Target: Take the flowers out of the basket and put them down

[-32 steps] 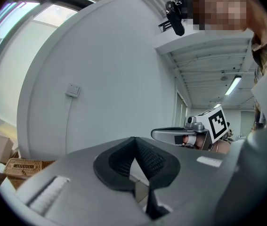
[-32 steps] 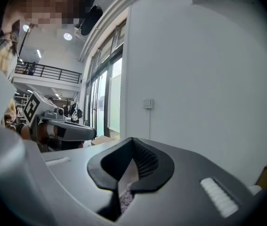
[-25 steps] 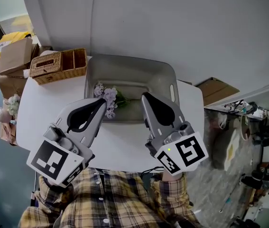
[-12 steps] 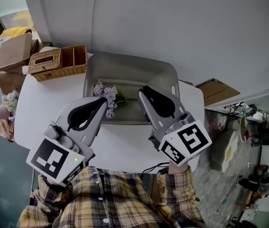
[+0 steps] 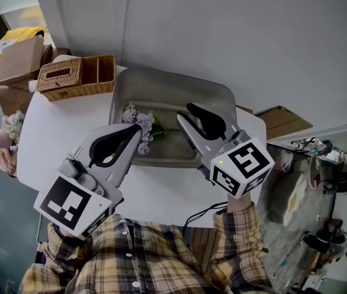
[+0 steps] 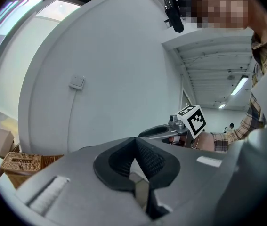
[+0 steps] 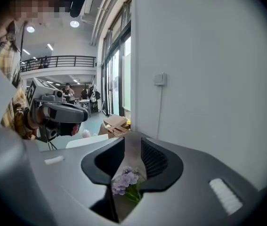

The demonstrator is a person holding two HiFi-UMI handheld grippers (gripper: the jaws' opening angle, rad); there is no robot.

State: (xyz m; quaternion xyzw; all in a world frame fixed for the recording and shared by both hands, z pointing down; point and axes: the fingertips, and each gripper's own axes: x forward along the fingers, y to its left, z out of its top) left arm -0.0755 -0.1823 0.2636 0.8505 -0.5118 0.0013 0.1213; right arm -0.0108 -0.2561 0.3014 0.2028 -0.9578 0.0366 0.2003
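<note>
White table (image 5: 57,133) bears the grey basket (image 5: 161,83), with the flowers (image 5: 141,126) in its left end. The right gripper (image 5: 184,111) has dipped lower over the basket than a second ago. Its jaws have just been opening, with nothing between them. The left gripper (image 5: 136,128) hangs at the basket's near left corner, jaws together. Only the right gripper view frames the flowers through the gap between its jaws.

My left gripper (image 5: 136,129) covers the lower blooms of the flowers (image 5: 142,121) and a stretch of the near rim of the basket (image 5: 161,78) in the head view. My right gripper (image 5: 184,113), its jaws just opening with nothing between them, hides part of the basket's floor; where the stems end I cannot tell. In its own view only 1 sprig shows through the gap. In the left gripper view the wicker box (image 6: 21,162) is half covered by the gripper's body.
</note>
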